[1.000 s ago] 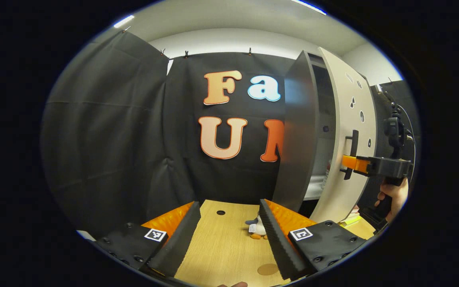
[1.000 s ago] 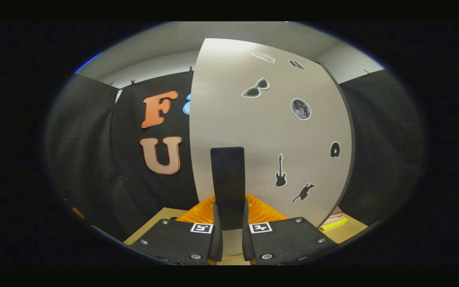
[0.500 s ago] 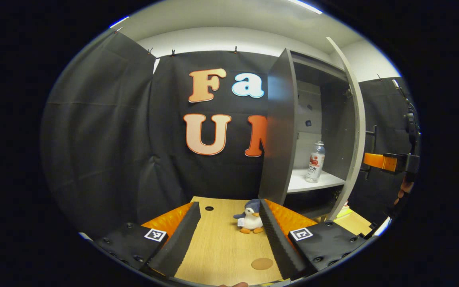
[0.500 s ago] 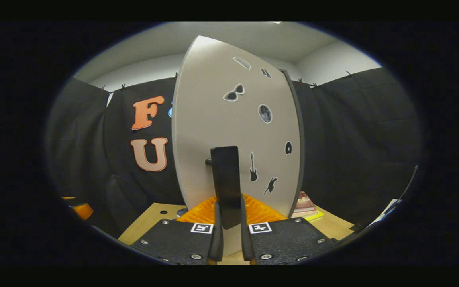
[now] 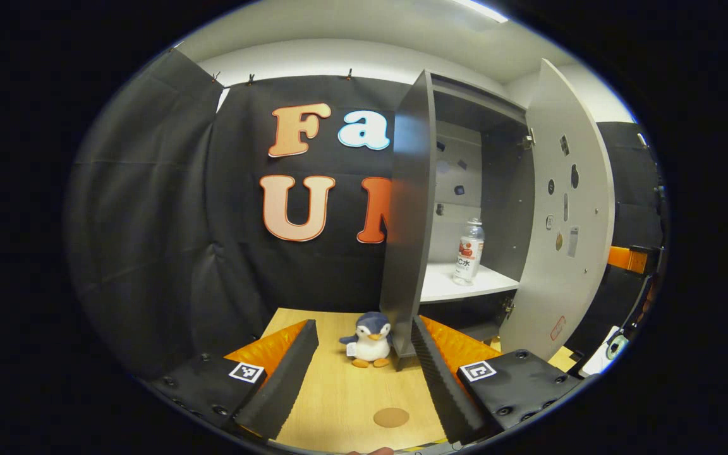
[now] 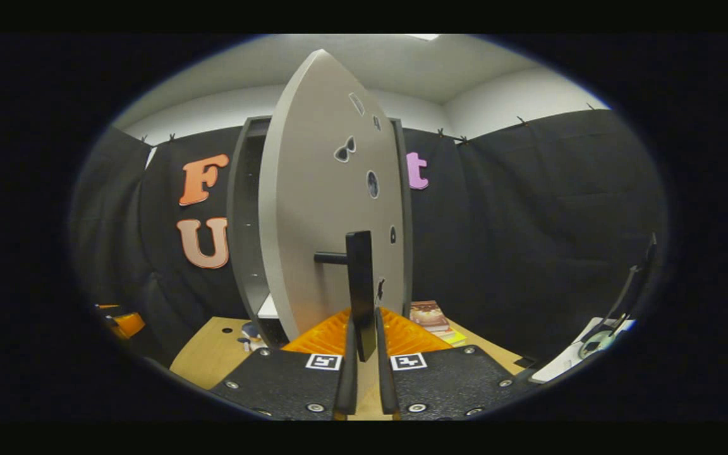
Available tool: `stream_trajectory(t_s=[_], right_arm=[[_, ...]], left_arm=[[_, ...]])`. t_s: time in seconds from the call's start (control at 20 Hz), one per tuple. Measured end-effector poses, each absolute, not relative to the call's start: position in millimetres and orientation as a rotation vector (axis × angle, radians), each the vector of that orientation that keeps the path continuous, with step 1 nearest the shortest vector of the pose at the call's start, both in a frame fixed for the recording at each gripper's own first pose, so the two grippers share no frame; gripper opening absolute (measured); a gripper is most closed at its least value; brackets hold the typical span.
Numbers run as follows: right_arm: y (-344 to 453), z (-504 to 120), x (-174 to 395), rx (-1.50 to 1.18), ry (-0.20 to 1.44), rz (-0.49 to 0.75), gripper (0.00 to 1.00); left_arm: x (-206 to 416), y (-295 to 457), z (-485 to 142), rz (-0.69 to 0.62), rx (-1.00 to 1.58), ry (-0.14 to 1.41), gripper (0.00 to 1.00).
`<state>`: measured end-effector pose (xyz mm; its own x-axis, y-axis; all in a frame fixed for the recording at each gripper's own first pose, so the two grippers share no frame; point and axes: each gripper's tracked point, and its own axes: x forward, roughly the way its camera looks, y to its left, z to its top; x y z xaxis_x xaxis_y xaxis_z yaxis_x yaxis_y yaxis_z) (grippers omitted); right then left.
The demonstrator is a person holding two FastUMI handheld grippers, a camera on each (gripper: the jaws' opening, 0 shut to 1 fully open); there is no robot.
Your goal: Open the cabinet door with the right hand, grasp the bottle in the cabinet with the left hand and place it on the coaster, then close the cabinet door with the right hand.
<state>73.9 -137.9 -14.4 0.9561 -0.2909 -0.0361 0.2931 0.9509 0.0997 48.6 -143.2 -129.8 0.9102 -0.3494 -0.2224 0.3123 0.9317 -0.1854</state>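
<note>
In the left gripper view the cabinet stands on the wooden bench with its door swung wide to the right, so the inside is laid open. The bottle stands upright on the white shelf inside the cabinet, near the right inner wall and touched by neither tool. The left tool hangs low over the bench with its two fingers set wide apart and nothing between them. Between those fingers, farther off, a small plush penguin sits on the bench just in front of the cabinet's left wall, and the round brown coaster lies flat on the bench nearer the camera, apart from the penguin. Past the door's outer edge, at the right of this view, part of the right tool shows. In the right gripper view the right tool has its fingers drawn close together on the dark vertical handle of the door, both fingers pressing on the bar. The door's pale face, dotted with small dark stickers, is seen almost edge-on. Some books lie on the bench behind the door, and the penguin peeks out at the cabinet's foot.
</note>
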Motion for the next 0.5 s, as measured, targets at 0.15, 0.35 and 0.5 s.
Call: stream_trajectory(t_s=[0.15, 0.35, 0.5], right_arm=[[-161.7, -14.5, 65.0, 0.087, 0.016, -0.298, 0.11], [-193.3, -19.2, 58.7, 0.131, 0.020, -0.283, 0.11], [-217.0, -31.5, 59.2, 0.141, 0.029, -0.268, 0.11]], left_arm=[[49.4, -160.9, -127.8, -0.375, -0.152, 0.251, 0.99], [49.0, -182.8, -129.8, -0.405, -0.157, 0.266, 0.99], [48.7, -193.7, -131.0, -0.418, -0.157, 0.273, 0.99]])
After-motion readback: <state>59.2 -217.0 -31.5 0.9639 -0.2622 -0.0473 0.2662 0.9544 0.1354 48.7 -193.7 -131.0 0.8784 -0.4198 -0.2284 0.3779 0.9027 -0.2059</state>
